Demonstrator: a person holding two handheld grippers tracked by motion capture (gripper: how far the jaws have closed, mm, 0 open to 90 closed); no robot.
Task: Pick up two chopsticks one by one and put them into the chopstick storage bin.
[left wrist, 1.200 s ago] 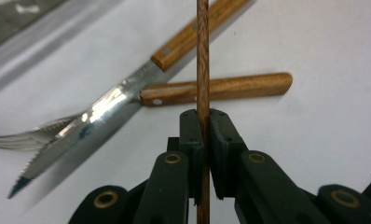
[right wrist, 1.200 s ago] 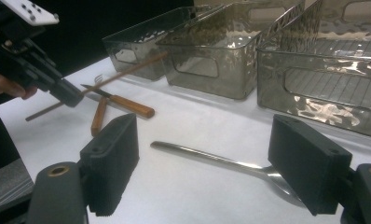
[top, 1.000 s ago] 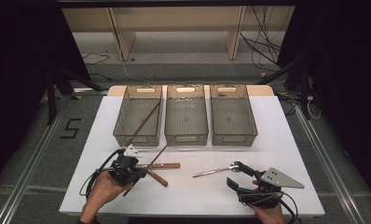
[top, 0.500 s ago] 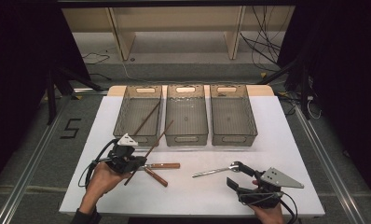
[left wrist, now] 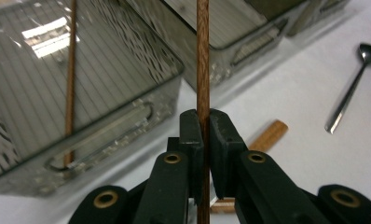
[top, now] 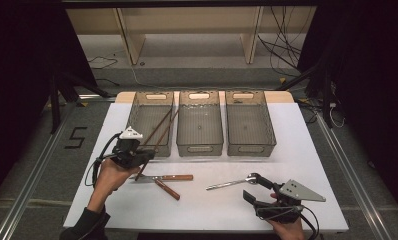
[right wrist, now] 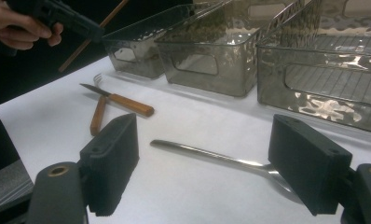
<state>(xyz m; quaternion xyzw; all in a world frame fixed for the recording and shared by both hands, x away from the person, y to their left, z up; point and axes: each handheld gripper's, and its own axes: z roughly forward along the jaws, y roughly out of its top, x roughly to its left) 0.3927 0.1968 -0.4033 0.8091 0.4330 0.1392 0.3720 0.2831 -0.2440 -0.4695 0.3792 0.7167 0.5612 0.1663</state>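
My left gripper [top: 137,156] is shut on a thin brown chopstick [top: 159,137], lifted off the table in front of the left bin [top: 133,117]. The stick slants up over that bin's near right corner. In the left gripper view the jaws [left wrist: 203,123] pinch the chopstick [left wrist: 202,65] upright between them. A second chopstick [top: 157,127] leans inside the left bin. My right gripper [top: 251,187] rests open near the table's front edge, its jaws either side of a metal spoon [top: 229,184]. In the right gripper view the spoon handle [right wrist: 207,154] lies between the open jaws [right wrist: 209,163].
A wooden-handled knife [top: 169,177] and a wooden-handled fork [top: 168,190] lie crossed on the white table between the two hands. The middle bin [top: 199,148] and right bin [top: 251,148] stand beside the left one at the back.
My left gripper has risen and moved away from the front edge toward the left bin, carrying the chopstick. The right gripper and the cutlery have stayed put.
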